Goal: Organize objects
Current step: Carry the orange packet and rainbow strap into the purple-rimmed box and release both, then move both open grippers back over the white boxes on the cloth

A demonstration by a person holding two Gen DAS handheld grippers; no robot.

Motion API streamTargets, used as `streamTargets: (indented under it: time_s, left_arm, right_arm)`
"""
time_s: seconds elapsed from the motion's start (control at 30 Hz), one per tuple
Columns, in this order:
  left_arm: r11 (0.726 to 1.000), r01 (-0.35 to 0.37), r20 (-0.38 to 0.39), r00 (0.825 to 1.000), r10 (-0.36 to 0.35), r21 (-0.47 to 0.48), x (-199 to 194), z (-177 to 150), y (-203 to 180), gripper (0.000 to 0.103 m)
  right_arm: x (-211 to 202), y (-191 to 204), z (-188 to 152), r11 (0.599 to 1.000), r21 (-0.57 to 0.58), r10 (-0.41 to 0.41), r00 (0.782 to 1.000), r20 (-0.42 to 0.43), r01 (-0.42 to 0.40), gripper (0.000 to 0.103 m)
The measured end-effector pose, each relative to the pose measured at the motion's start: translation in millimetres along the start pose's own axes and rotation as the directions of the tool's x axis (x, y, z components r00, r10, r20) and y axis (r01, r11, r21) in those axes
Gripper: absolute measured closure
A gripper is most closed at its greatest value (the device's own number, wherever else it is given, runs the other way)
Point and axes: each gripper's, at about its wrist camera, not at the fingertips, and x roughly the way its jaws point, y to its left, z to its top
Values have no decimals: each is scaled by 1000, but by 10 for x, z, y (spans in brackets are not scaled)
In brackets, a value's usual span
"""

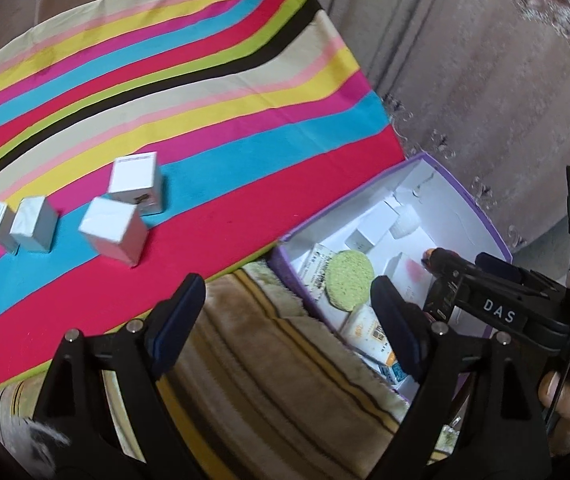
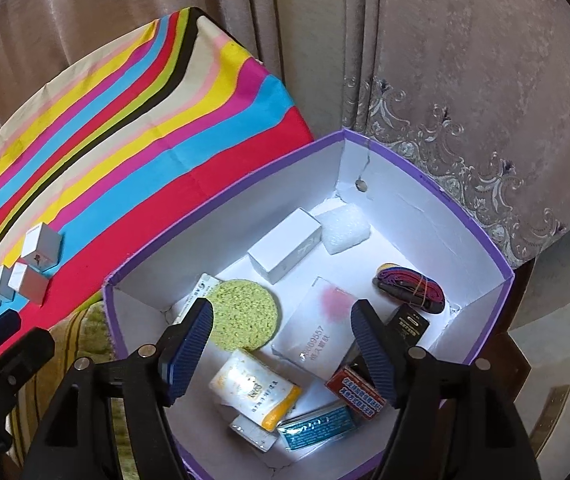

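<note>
Several small white boxes point(image 1: 113, 226) stand in a loose group on the striped tablecloth point(image 1: 205, 100); they also show in the right wrist view point(image 2: 29, 282). A purple-rimmed white box point(image 2: 425, 176) holds a green round sponge point(image 2: 243, 314), a white carton point(image 2: 285, 244), a flat white pack with a pink blotch point(image 2: 317, 332), a yellow-white packet point(image 2: 255, 388) and other small items. My left gripper point(image 1: 289, 324) is open and empty, above the gap between table and box. My right gripper point(image 2: 281, 350) is open and empty, over the box.
A striped fuzzy cushion point(image 1: 285, 380) lies between the table and the box. Curtains point(image 2: 465, 60) hang behind. The right gripper body point(image 1: 525, 304) shows in the left wrist view beside the box. Wrapped bands point(image 2: 409, 286) and a dark packet point(image 2: 409, 326) lie in the box.
</note>
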Motion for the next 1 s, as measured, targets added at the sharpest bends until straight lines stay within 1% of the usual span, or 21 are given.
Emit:
streamTargets:
  time_s: [0.27, 0.6, 0.77, 1.0]
  left_arm:
    - [993, -15, 30, 999, 18, -114, -164, -62, 384, 16]
    - [978, -32, 58, 997, 45, -208, -337, -171, 759, 16]
    - [966, -35, 66, 996, 54, -254, -397, -213, 930, 16]
    - [945, -49, 79, 994, 78, -323, -501, -302, 1198, 16]
  right_arm:
    - [-41, 278, -14, 998, -62, 17, 1000, 3, -17, 29]
    - [-97, 610, -55, 991, -131, 39, 999, 4, -38, 29]
    - [-116, 761, -74, 985, -161, 58, 998, -2, -57, 28]
    - [-109, 1014, -121, 971, -212, 105, 994, -28, -108, 28]
